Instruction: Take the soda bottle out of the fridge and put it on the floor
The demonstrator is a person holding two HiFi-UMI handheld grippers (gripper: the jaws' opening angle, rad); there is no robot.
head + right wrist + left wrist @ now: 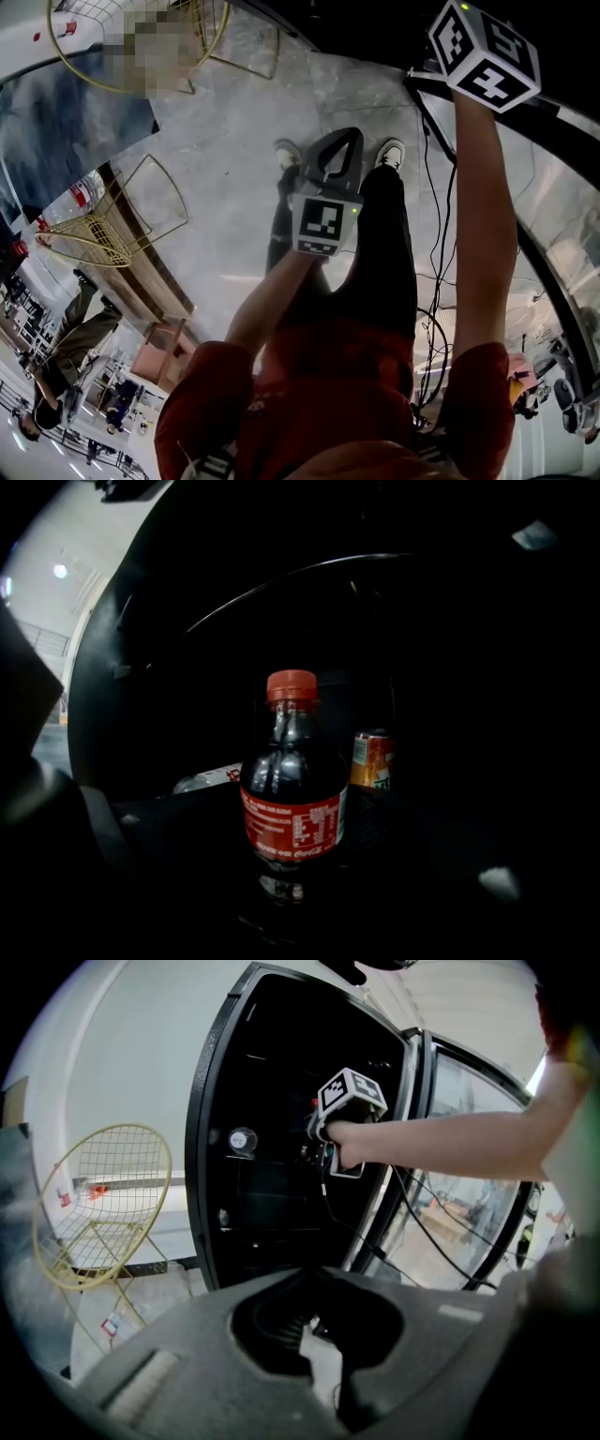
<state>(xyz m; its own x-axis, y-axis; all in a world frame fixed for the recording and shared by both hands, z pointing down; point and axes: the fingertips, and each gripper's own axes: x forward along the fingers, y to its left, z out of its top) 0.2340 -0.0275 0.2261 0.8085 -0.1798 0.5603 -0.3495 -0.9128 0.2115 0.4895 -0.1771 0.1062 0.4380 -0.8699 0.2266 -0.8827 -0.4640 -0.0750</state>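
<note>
The soda bottle [292, 799], dark cola with a red cap and red label, stands upright on a shelf inside the dark fridge [211, 1129]. In the right gripper view it is centred between the jaws of my right gripper [298, 860], which stand wide to either side without touching it: open. The left gripper view shows that gripper's marker cube [352, 1097] reaching into the fridge. My left gripper [344, 138] hangs low over the floor in front of my legs, jaws together and empty.
An orange can [372, 759] stands behind the bottle to its right, and a clear bottle [208, 778] lies to its left. The glass fridge door [469, 1157] is swung open on the right. A yellow wire chair [103, 1194] stands left of the fridge. Cables [433, 281] trail on the floor.
</note>
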